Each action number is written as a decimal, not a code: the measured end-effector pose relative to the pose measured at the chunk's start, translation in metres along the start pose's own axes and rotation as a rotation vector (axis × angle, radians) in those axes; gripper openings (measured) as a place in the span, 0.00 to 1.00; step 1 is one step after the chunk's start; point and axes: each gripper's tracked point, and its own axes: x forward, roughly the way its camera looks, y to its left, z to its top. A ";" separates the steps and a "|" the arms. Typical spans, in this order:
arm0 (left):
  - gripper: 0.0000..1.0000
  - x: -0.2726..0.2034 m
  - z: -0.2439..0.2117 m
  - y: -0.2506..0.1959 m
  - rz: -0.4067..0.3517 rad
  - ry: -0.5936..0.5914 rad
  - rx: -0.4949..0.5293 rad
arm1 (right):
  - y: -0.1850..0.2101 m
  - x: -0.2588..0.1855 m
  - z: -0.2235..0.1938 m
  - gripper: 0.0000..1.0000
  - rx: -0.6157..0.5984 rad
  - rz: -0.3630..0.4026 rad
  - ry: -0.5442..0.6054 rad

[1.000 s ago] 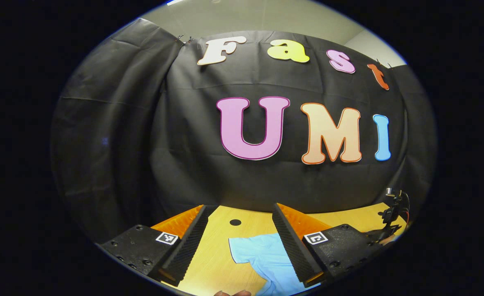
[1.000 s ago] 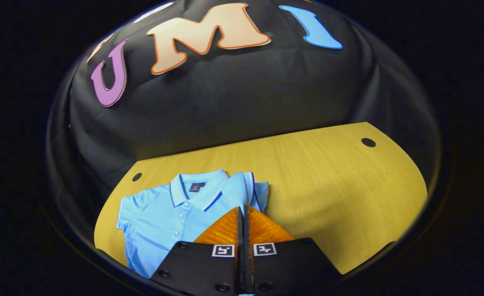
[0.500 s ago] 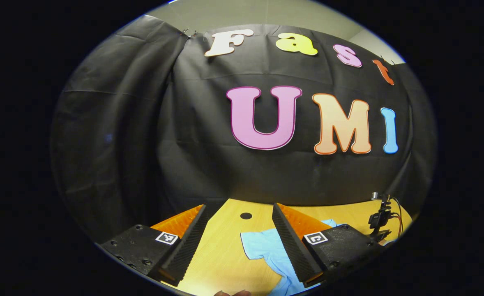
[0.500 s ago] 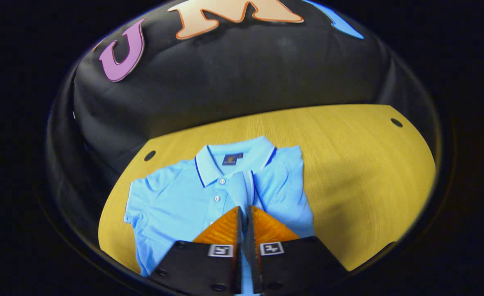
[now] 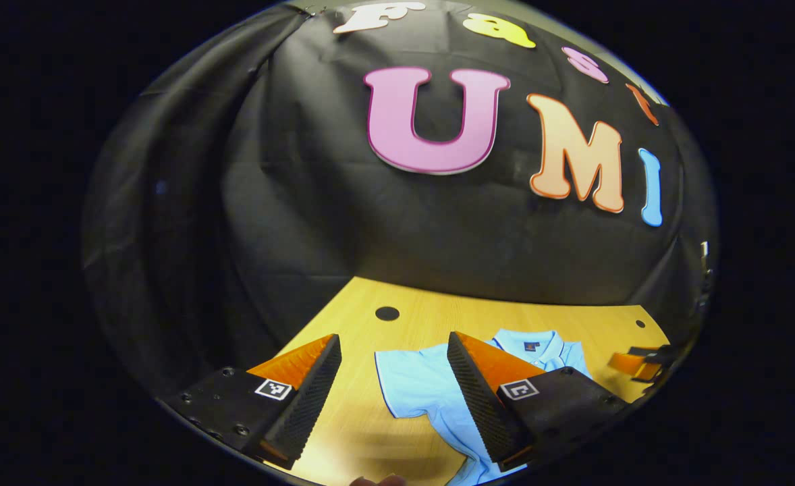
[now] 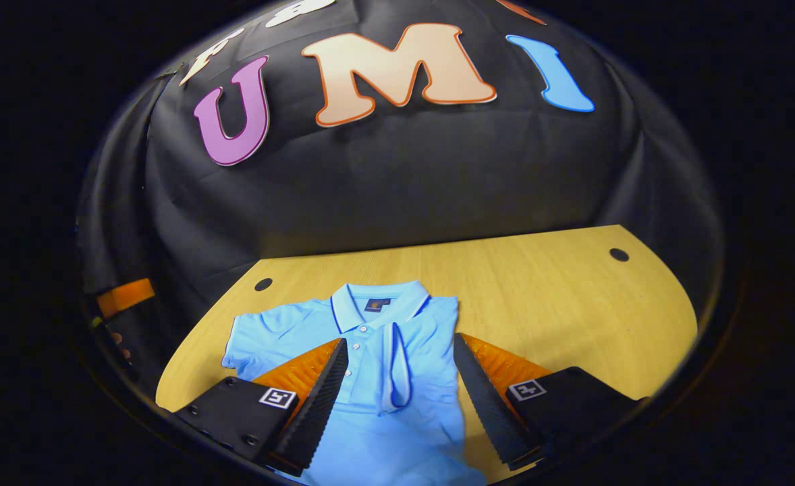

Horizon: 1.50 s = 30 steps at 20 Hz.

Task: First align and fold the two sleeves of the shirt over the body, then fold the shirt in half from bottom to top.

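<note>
On the bench (image 6: 539, 283) your shirt (image 6: 370, 337) lies flat, one sleeve (image 6: 397, 368) folded over — both grippers (image 5: 391, 378) (image 6: 401, 385) hover with jaws apart, gripping nothing.

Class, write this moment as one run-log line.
right gripper: open above shirt | right sleeve: folded over body | left sleeve: flat, unfolded | left gripper: open

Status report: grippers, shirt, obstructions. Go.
Left gripper open, above table. Right gripper open over shirt. One sleeve folded, other flat. Nothing obstructing.
</note>
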 end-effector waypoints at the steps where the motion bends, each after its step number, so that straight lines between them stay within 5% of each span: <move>1: 0.96 0.014 -0.014 0.001 0.002 0.036 0.001 | -0.014 -0.010 0.003 0.98 -0.010 -0.022 -0.001; 3: 0.96 0.041 -0.038 0.002 0.009 0.090 0.003 | -0.042 -0.028 0.005 0.92 -0.025 -0.075 0.001; 11: 0.96 0.092 -0.112 0.006 0.054 0.289 0.038 | -0.112 -0.064 -0.005 0.98 -0.030 -0.250 0.041; 17: 0.95 0.107 -0.124 0.010 0.119 0.320 0.018 | -0.108 -0.065 -0.012 0.98 -0.030 -0.246 0.047; 19: 0.96 0.104 -0.124 0.009 0.115 0.328 0.021 | -0.104 -0.064 -0.017 0.93 -0.040 -0.235 0.060; 21: 0.95 0.102 -0.122 0.006 0.094 0.339 0.028 | -0.101 -0.063 -0.019 0.98 -0.031 -0.227 0.065; 22: 0.86 0.102 -0.118 0.003 0.071 0.341 0.032 | -0.100 -0.063 -0.020 0.98 -0.024 -0.222 0.065; 27: 0.01 0.107 -0.125 -0.018 0.016 0.348 0.028 | -0.105 -0.068 -0.021 0.98 -0.012 -0.225 0.062; 30: 0.00 0.105 -0.125 -0.024 0.019 0.375 0.037 | -0.109 -0.072 -0.021 0.98 0.009 -0.225 0.053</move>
